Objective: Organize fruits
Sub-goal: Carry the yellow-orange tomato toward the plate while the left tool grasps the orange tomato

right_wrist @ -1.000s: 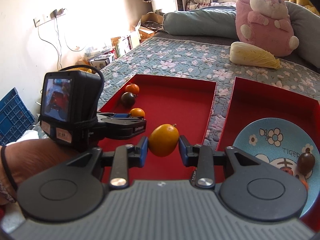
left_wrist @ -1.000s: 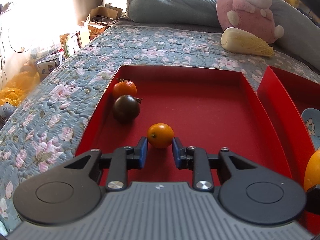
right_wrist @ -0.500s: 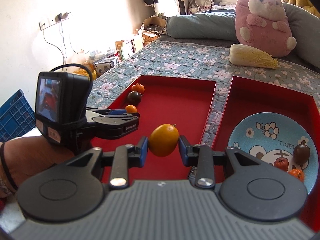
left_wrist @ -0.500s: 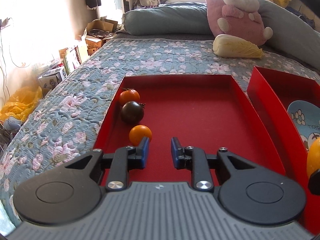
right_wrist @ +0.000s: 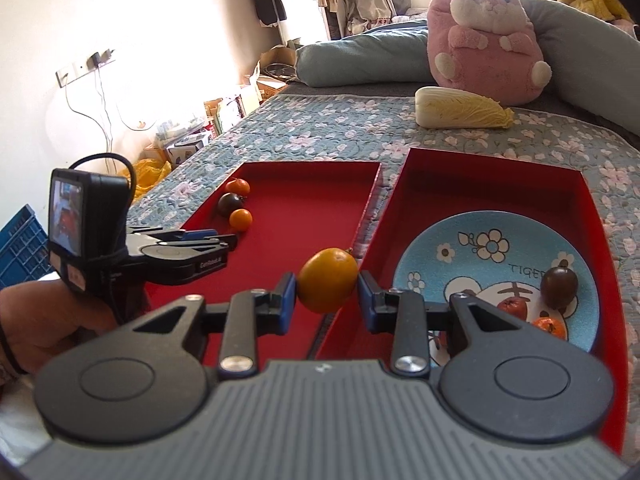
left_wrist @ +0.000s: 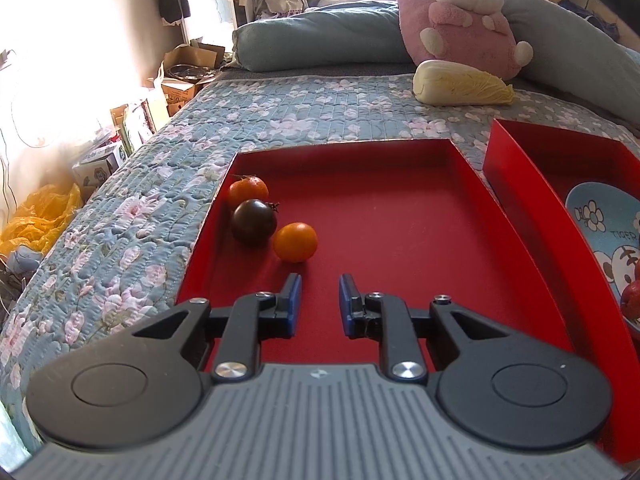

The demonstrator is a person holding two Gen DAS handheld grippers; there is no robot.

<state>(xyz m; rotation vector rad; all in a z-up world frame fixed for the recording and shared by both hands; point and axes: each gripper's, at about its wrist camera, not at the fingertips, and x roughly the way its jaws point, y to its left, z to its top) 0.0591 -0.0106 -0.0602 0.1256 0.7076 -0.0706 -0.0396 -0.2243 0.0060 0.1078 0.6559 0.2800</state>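
A bedroom, sunlight blazing in on one side, and a bed (left_wrist: 304, 120) under a blue flowered quilt carries two red trays side by side. The right tool (right_wrist: 327, 294) is pinching a yellow-orange fruit (right_wrist: 328, 286), smooth and slightly oval, lifted over the gap between the trays. In the left tray (left_wrist: 400, 216), near its far left corner, three small fruits sit in a line along the left wall: a tangerine (left_wrist: 248, 192) at the back, a dark purple-brown tomato (left_wrist: 254, 221) touching it, and a round orange one (left_wrist: 296, 241) nearest. The left tool (left_wrist: 317, 300) hovers low over the tray floor with its blue fingers spread apart and nothing between them.

A second ago that orange fruit sat right between the left tool's fingers; now it lies ahead and a little left of them, free, and the tool has pulled back. The right tool keeps its grip on the yellow fruit and has swung toward the right tray (right_wrist: 480, 184), so more of the blue plate (right_wrist: 480, 248) shows.

On that plate, at its right side, a dark tomato (right_wrist: 559, 282), a red fruit (right_wrist: 515, 306) and a small orange one (right_wrist: 550, 326) huddle together. Toward the head of the bed lie a cabbage (right_wrist: 460, 114) and a pink plush rabbit (right_wrist: 486, 36) against grey pillows. The tray walls stand between the held fruit and the plate.
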